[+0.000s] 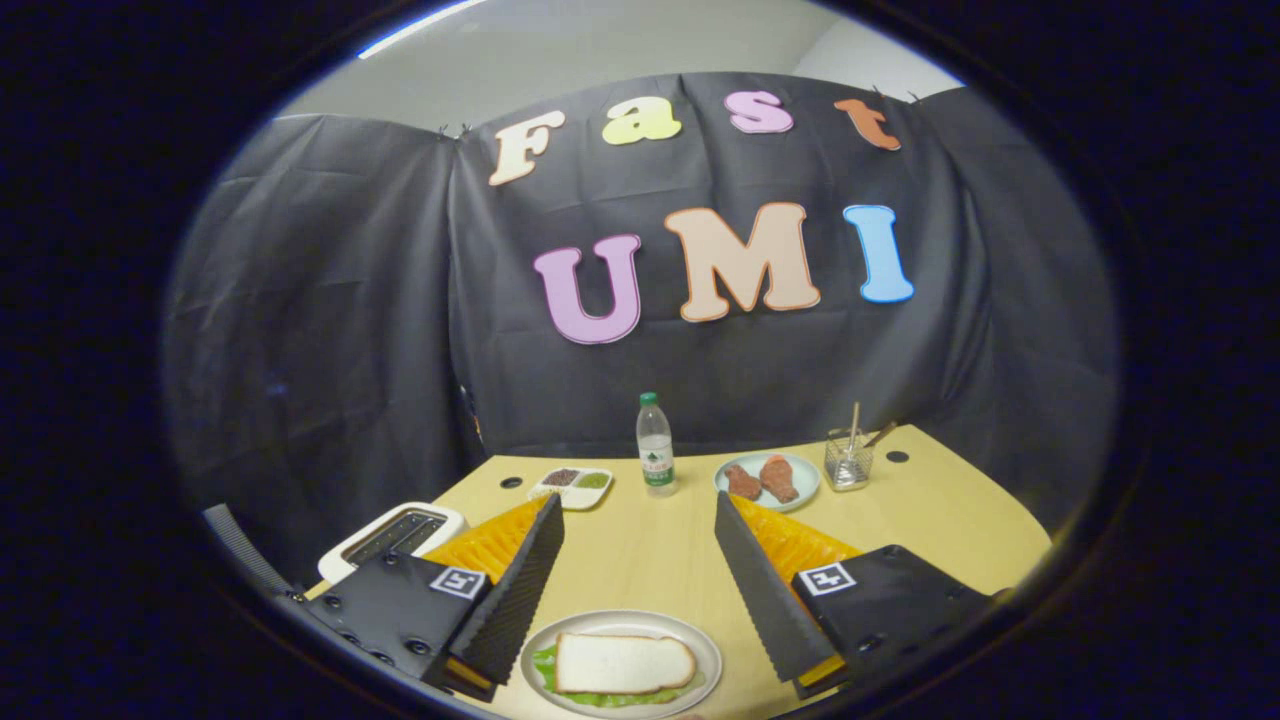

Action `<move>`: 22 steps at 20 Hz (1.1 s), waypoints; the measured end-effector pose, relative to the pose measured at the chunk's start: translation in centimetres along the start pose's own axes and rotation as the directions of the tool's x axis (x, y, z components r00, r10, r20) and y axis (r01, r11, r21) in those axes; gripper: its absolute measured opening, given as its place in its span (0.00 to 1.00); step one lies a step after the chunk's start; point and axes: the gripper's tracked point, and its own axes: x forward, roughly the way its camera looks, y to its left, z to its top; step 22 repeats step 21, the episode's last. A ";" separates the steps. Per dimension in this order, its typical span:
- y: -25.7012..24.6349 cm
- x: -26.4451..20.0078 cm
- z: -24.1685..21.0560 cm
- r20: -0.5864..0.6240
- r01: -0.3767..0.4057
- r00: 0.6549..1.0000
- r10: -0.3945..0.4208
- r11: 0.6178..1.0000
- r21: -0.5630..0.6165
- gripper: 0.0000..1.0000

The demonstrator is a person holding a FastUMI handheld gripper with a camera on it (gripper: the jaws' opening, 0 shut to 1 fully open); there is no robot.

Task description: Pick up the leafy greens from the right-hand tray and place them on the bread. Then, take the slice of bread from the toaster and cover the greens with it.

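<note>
Hand-held gripper, seen from its own camera: the two black ribbed fingers are spread wide apart and grip nothing, each backed by an orange panel and a black block bearing a square marker.

Between the fingers at the near edge of the light wooden table lies a white plate. On it rests a slice of bread, lying flat, with the leafy greens showing from under its left and near edges. The greens thus lie beneath the slice, on the plate; whether another slice lies under them cannot be told.

Left of the left finger stands a white toaster, partly hidden by the gripper's block; its slots face upward and their contents cannot be made out.

Beyond the fingers, toward the far side of the table: a small white divided tray on the left, with a dark filling in one compartment and a green one in the other; a clear water bottle with a green cap, upright, near the centre; a pale blue plate carrying two reddish-brown pieces of food, to the right of the bottle; and, furthest right, a clear glass holder with sticks standing in it.
</note>
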 end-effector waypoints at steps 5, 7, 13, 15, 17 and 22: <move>0.1 -1.4 1.0 0.032 0.017 0.999 -0.016 1.000 -0.016 0.97; 0.1 -1.7 0.9 0.033 0.019 0.999 -0.019 1.000 -0.002 0.97; -0.1 -2.9 1.8 0.064 0.024 0.998 -0.025 1.000 0.005 0.97; -0.1 -3.1 1.8 0.068 0.029 0.997 -0.029 1.000 0.008 0.97; -0.1 -3.2 1.7 0.068 0.033 0.997 -0.033 0.999 0.012 0.97; 0.0 -3.4 1.8 0.068 0.032 0.997 -0.033 0.999 0.018 0.97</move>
